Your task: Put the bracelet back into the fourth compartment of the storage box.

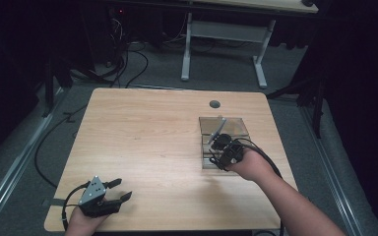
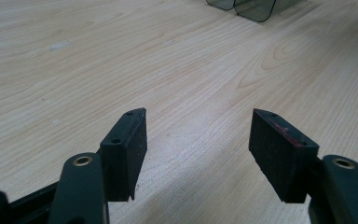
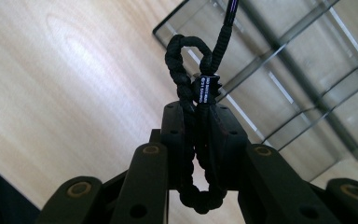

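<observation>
Pale wood-grain table (image 1: 142, 142) carries a clear plastic organiser (image 1: 236, 129); above it the right gripper (image 1: 222, 147) hovers, while the left gripper (image 1: 120, 190) rests well apart at the near edge. Left gripper view: matte black jaws spread over bare wood. Right gripper view: jaws pinch a braided black cord (image 3: 186, 93) above the organiser's dividers.

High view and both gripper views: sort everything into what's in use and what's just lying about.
In use:
- right claw, shut on the black braided cord
- clear divided tray beneath it
- grey pen-like stick in the tray

Lying about:
- left claw, open above bare table
- grommet
</observation>
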Demonstrator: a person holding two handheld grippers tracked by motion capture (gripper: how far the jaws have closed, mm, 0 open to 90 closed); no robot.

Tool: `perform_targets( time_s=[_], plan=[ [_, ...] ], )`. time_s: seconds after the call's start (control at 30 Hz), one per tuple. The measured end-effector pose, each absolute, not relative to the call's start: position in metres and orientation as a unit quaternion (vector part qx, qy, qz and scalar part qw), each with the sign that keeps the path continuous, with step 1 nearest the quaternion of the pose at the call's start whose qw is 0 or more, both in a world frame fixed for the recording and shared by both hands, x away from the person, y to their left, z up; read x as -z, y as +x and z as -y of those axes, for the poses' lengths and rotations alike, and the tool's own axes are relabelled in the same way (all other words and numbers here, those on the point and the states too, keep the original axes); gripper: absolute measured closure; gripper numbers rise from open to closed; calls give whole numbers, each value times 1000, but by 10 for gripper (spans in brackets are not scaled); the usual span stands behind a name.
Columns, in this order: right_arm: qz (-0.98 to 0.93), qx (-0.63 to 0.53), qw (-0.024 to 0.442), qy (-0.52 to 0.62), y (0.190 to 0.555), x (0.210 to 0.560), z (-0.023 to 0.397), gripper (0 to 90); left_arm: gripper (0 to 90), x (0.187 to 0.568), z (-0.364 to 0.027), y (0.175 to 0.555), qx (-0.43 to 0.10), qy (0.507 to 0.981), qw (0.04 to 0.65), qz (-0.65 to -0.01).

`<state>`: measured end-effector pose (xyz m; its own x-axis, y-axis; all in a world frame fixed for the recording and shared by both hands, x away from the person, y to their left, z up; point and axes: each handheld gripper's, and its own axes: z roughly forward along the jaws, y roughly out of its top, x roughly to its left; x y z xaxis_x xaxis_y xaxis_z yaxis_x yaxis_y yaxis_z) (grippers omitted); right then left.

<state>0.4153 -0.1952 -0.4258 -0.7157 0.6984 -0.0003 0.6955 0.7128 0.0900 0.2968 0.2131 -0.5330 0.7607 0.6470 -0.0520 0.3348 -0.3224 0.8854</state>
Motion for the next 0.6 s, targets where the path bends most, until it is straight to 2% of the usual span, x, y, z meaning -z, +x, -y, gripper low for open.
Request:
perform_targets(
  time_s=[0.6],
  plan=[
    [-917, -38, 17, 397, 446, 428, 184, 772, 372, 533, -213, 297, -157, 797, 496, -307]
  ],
)
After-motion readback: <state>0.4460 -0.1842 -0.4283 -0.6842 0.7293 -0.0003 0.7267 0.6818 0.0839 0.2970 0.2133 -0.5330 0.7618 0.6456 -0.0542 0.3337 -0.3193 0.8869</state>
